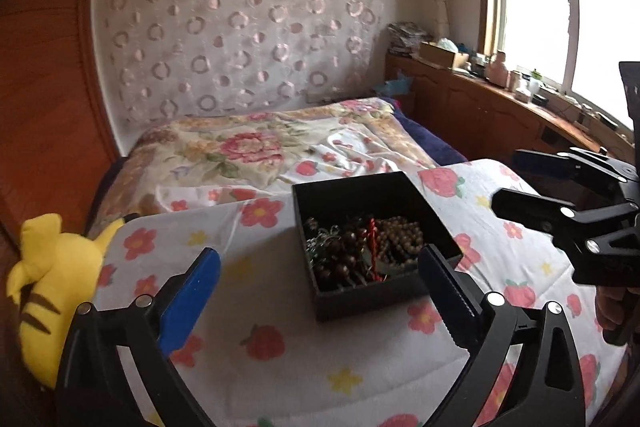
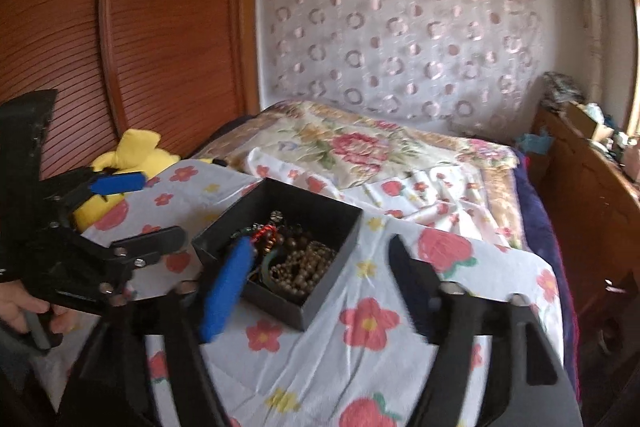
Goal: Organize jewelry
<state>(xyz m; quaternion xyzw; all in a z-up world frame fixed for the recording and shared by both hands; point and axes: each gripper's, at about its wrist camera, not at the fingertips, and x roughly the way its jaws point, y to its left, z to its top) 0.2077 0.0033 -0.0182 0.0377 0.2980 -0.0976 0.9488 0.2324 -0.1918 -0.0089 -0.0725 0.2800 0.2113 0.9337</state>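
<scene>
Left gripper (image 1: 320, 291) hung released over the floral-covered worktop (image 1: 360, 359), its 2 fingers spread wide, holding nothing. At its 12 o'clock, just beyond the fingertips, sat the black box (image 1: 352, 193) with the tangled bead jewelry (image 1: 372, 247) inside. Right gripper (image 2: 316, 275) was likewise released and empty, the box at its 11 o'clock. Judging by the views, both stood about equally near.

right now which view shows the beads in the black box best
Left wrist view: the beads lie unobstructed inside the black box. In the right wrist view, a blue finger pad overlaps the box's near corner and everything looks blurrier.
</scene>
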